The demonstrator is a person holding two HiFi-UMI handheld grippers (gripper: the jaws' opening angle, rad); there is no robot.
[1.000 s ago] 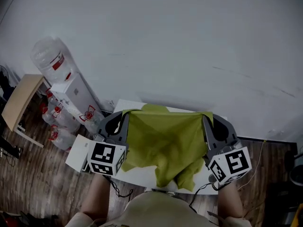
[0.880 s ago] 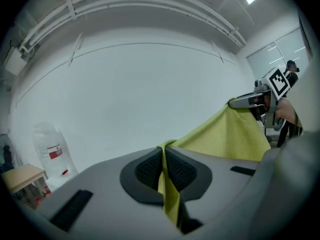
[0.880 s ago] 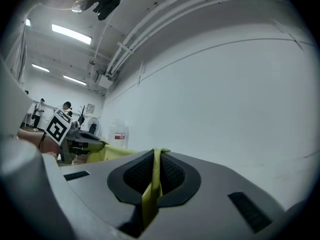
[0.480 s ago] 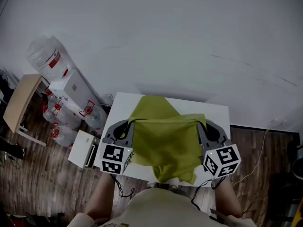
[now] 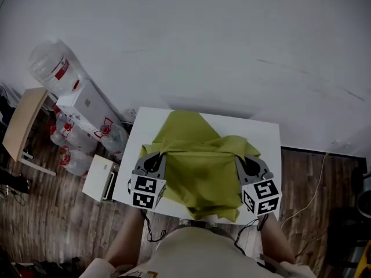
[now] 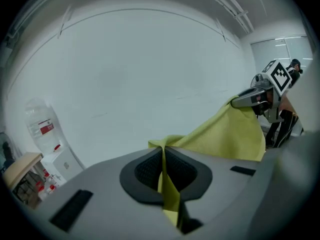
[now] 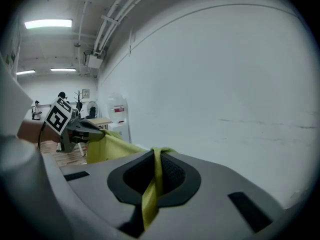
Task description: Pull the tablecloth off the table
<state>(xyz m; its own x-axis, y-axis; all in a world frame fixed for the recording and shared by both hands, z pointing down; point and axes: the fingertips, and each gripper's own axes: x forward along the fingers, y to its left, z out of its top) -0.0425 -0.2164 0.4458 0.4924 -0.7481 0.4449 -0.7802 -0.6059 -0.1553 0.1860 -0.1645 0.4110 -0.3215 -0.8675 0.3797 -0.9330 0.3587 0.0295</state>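
Note:
A yellow-green tablecloth [image 5: 200, 167] lies bunched over the near half of the white table [image 5: 268, 136], with a point of it reaching toward the far edge. My left gripper [image 5: 159, 158] is shut on the cloth's left corner. My right gripper [image 5: 241, 162] is shut on its right corner, and the cloth is stretched between them. In the left gripper view a fold of the tablecloth [image 6: 169, 189] is pinched in the left gripper [image 6: 163, 153], and the right gripper [image 6: 249, 99] shows across the span. In the right gripper view a cloth strip [image 7: 151, 186] runs through the right gripper [image 7: 157, 155].
A water dispenser [image 5: 87, 106] with a big bottle on top stands left of the table, with spare bottles [image 5: 66, 155] and a small white box [image 5: 99, 178] on the wooden floor beside it. A wooden side table [image 5: 20, 123] is at far left. A cable [image 5: 313, 190] trails at right.
Both grippers have drawn back toward the person and come lower, dragging the cloth with them. The far part of the white table now lies bare.

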